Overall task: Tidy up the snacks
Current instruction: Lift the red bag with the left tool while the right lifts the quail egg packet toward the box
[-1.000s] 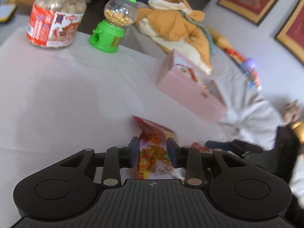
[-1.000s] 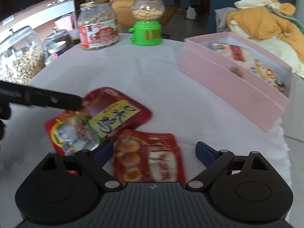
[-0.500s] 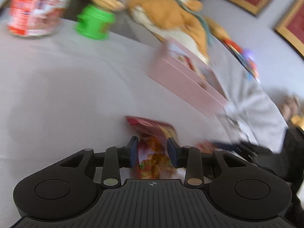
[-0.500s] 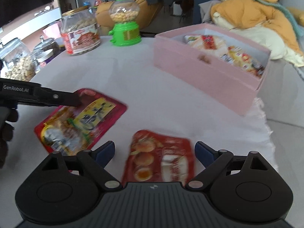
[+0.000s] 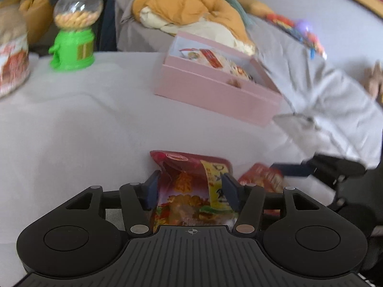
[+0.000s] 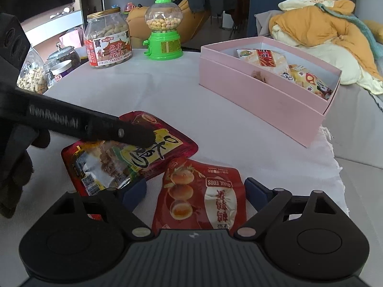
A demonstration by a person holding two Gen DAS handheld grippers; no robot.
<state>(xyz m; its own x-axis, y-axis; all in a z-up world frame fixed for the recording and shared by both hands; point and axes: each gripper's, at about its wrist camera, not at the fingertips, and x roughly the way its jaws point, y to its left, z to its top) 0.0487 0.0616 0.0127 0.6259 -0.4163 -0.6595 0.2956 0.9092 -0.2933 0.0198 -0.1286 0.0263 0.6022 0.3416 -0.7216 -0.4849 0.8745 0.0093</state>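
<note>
On a white-draped table (image 6: 215, 91), the left claw (image 5: 190, 189) is spreading its jaws around a dark red snack pouch (image 5: 191, 174) lying flat, while the right claw (image 6: 195, 191), still wide, is closing in on either side of a quail-egg packet (image 6: 201, 196), pads clear of it. An open pink box (image 6: 263, 95) holding more snacks sits behind, near a green candy dispenser (image 6: 164, 43).

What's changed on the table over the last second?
The left gripper jaws, earlier pinching the dark red snack pouch, are opening; it lies between them. The right gripper jaws are closing slightly around the quail egg pouch, not gripping. The pink box and both pouches stayed put.
</note>
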